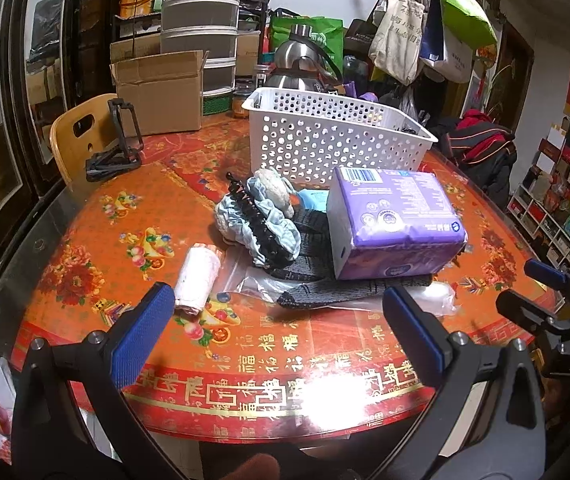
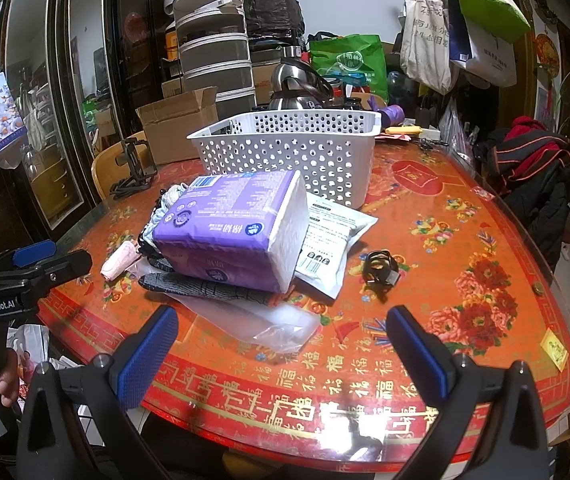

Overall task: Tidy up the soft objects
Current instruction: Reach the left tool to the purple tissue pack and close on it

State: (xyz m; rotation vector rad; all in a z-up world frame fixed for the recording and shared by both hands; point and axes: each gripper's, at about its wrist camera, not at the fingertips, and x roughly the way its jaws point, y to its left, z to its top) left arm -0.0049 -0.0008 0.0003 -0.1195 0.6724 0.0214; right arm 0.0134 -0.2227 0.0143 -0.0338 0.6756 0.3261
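A pile of soft things lies on the red table in front of a white perforated basket (image 1: pixel 325 140) (image 2: pixel 293 148). On top rests a purple tissue pack (image 1: pixel 393 220) (image 2: pixel 229 228). Under it lie a dark grey knitted cloth (image 1: pixel 325 292) (image 2: pixel 205 290) and a clear plastic bag (image 2: pixel 269 324). To the left sit a blue scrunchie with a black claw clip (image 1: pixel 261 220), a pale pad (image 1: pixel 275 192) and a white-pink roll (image 1: pixel 199 276) (image 2: pixel 119 260). My left gripper (image 1: pixel 281 340) and right gripper (image 2: pixel 283 350) hang open near the table's front edge, short of the pile, holding nothing.
A white flat packet (image 2: pixel 329 240) and a small black clip (image 2: pixel 381 270) lie right of the pile. A cardboard box (image 1: pixel 161 96), a black stand (image 1: pixel 119 144), a steel kettle (image 1: pixel 301 64) and a wooden chair (image 1: pixel 81 136) stand at the back left. Hanging bags and clothes crowd the right.
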